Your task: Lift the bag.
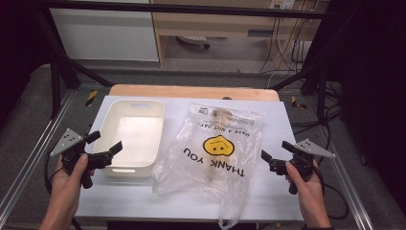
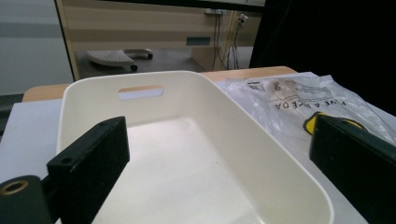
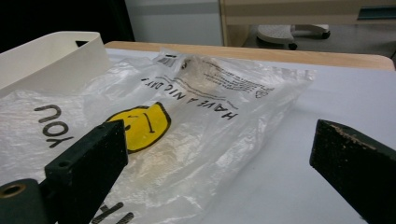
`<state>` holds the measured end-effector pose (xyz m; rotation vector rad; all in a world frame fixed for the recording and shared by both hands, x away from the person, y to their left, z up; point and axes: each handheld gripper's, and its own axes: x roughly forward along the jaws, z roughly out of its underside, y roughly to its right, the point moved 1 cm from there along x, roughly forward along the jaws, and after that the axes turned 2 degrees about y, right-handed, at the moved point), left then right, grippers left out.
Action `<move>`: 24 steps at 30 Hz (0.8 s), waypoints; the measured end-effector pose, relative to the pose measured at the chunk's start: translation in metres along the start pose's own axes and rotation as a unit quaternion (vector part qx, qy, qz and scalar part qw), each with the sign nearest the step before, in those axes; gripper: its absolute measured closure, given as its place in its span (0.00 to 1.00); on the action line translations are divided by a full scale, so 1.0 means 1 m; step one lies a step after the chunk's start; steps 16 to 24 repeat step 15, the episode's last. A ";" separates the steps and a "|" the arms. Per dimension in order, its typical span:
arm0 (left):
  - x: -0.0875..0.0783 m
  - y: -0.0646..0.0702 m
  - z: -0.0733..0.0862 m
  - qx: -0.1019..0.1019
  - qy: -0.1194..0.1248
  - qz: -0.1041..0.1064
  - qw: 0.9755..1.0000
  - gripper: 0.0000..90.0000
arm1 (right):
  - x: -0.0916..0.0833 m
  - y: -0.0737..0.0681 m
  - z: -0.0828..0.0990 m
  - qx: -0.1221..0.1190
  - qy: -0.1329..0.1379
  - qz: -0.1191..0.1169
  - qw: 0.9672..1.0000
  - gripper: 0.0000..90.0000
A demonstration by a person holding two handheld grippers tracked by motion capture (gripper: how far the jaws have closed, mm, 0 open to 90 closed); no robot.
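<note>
Bag (image 1: pixel 215 148) untouched on table, bin (image 1: pixel 134 136) at its left empty; my left gripper (image 1: pixel 104 149) and right gripper (image 1: pixel 277 154) both wide (nothing gripped, all work ahead).

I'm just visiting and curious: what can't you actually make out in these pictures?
- What is inside the bag: high view, crinkled plastic blurs the pale lumps.
- Small print on the bag: right gripper view, too small.
- Near end of the bin: left gripper view, cut by the bottom edge and the left claw.
</note>
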<state>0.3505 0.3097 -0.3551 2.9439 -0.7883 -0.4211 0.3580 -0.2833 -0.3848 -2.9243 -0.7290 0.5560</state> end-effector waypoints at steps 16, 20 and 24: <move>-0.021 -0.011 0.034 0.002 0.006 -0.020 1.000 0.05 | -0.001 0.015 0.030 0.011 0.000 0.043 0.999 0.07; -0.021 -0.011 0.034 0.002 0.006 -0.020 1.000 0.05 | -0.001 0.015 0.030 0.011 0.000 0.043 0.999 0.07; -0.021 -0.011 0.034 0.002 0.006 -0.020 1.000 0.05 | -0.001 0.015 0.030 0.011 0.000 0.043 0.999 0.07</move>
